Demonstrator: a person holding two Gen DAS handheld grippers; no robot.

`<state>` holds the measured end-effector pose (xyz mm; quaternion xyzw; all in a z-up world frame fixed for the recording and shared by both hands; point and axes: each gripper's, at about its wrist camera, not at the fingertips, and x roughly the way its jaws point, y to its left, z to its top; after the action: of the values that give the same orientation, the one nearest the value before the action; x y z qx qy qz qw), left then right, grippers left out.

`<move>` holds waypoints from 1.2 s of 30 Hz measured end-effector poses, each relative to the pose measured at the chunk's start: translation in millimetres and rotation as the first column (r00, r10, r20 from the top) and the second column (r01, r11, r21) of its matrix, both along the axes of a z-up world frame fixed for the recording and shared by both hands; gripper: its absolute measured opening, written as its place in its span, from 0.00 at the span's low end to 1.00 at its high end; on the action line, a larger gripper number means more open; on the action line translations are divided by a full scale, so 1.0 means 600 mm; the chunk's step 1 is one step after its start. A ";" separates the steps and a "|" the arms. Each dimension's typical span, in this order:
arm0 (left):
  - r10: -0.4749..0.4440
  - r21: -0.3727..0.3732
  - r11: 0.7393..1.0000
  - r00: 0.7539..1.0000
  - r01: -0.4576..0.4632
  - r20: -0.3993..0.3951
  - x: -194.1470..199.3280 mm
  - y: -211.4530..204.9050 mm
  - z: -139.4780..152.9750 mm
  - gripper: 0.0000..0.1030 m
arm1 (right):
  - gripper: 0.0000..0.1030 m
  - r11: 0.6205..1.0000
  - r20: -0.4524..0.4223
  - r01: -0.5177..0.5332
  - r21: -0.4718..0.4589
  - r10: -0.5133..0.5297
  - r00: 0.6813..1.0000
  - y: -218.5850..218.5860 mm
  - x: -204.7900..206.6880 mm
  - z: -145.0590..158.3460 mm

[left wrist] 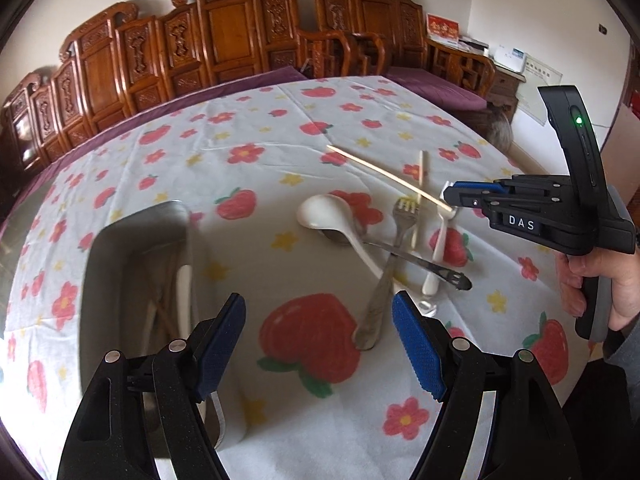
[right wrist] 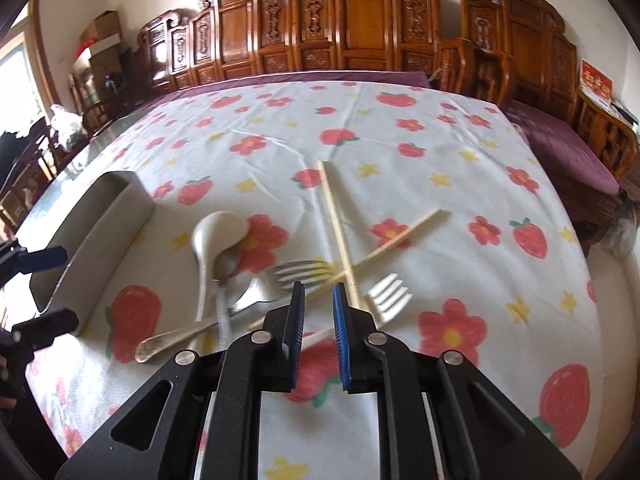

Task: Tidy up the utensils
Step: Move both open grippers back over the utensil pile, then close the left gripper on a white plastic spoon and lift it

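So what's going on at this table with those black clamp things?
A person is sorting loose cutlery into a metal box using a hand-held gripper in each hand. The left hand-held gripper hangs open above the cloth, holding nothing. The right hand-held gripper, jaws nearly together with nothing visibly gripped, hovers over the heap: a white spoon, a metal fork, a white fork and two chopsticks. A few pieces are already in the box.

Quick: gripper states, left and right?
Left gripper: wide open, empty.
Right gripper: jaws narrowly apart, gripping nothing.
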<state>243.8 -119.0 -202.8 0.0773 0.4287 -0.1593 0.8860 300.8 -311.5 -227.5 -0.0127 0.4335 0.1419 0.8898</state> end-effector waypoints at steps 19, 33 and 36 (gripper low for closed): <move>-0.017 -0.018 1.000 0.991 0.014 -0.134 0.104 -0.069 -0.075 0.44 | 0.16 0.998 -0.003 -0.001 0.056 0.001 1.000 -0.013 0.004 0.002; 0.022 -0.149 0.988 0.981 -0.051 -0.192 0.138 -0.070 -0.082 0.06 | 0.16 0.997 -0.005 0.022 0.075 -0.022 1.000 -0.026 0.009 0.002; 0.017 -0.142 0.989 0.987 -0.040 -0.161 0.133 -0.074 -0.069 0.05 | 0.16 0.997 -0.008 0.022 0.071 -0.022 1.000 -0.024 0.011 -0.001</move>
<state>323.3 -163.2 -244.3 -0.0063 0.4865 -0.1830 0.8543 307.2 -326.1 -227.9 0.0243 0.4313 0.1475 0.8897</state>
